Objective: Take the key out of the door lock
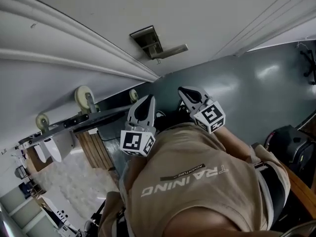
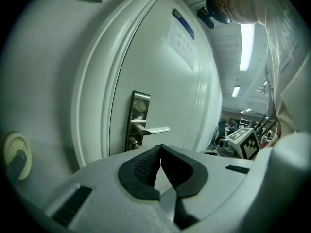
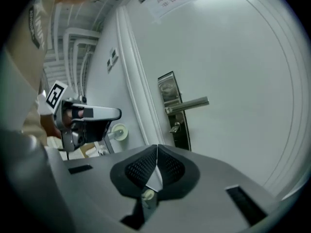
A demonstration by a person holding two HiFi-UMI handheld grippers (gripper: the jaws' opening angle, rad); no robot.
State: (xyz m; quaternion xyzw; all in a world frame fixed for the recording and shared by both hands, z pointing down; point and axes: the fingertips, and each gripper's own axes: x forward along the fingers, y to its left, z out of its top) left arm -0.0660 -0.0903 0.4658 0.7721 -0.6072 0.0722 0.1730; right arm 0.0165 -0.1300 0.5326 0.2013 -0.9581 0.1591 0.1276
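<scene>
First, in the head view, the person in a tan shirt (image 1: pixel 197 181) is holding both tools close to the chest, low in the centre of the frame, their noses pointing up-frame toward the white door (image 1: pixel 207 9). The left gripper (image 1: pixel 148 98) is sitting just beside the right gripper (image 1: pixel 186 91), and neither is touching the other. Well apart from both, near the top centre, the lock plate (image 1: pixel 147 37) and its lever handle (image 1: pixel 173 49) are standing out from the door. Grey floor (image 1: pixel 256 83) is lying open between the person and the door's foot. Pale wheels (image 1: pixel 83 98) on a dark bar are showing along the left edge.

Next, in the left gripper view, the tool's black pads (image 2: pixel 146 166) are meeting at their tips, pressed together around nothing. The plate (image 2: pixel 139 118) is standing left of centre, just above the jaws, with the handle (image 2: pixel 154 129) reaching right. The key (image 2: pixel 134 142) is showing as a small glint low on the plate, still in the lock. The door's frame mouldings are curving down the left, and the other tool's marker cube (image 2: pixel 244 142) is showing at the right.

Lastly, in the right gripper view, the jaws are likewise closed tip to tip, gripping nothing. The plate (image 3: pixel 171 108) is standing just above them, right of centre, the handle (image 3: pixel 190 104) is jutting right, and the key (image 3: pixel 175 127) is sticking out beneath the handle. Bare door is spreading wide to the right; the left tool (image 3: pixel 87 116) is hovering at mid-left.
</scene>
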